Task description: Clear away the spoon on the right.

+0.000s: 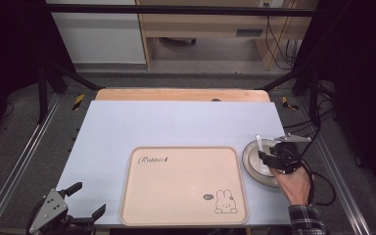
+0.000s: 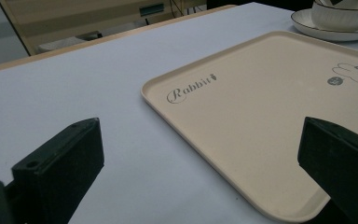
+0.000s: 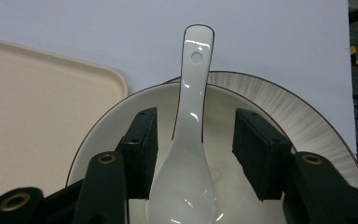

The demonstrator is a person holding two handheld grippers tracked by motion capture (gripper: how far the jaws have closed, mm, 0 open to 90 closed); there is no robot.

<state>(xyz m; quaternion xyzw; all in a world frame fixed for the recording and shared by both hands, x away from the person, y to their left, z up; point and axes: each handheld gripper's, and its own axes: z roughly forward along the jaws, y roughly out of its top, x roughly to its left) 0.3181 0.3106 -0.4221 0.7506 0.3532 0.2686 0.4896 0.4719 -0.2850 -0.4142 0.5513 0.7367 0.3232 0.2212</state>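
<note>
Black jaws of the right tongs [image 3: 196, 154] stand on both sides of a white spoon [image 3: 189, 140]: the left jaw is against the spoon's side, the right jaw is apart from it, so the tongs are not gripping yet. That spoon lies in a white bowl [image 3: 121, 116] on a ribbed plate [image 3: 284, 107] (its handle points away over the bowl's rim). Both stand on the bench [image 1: 176, 122] just beside the right edge of a beige tray [image 1: 183, 186]. At the near left corner the left tongs [image 1: 85, 198] are wide open and hold nothing.
</note>
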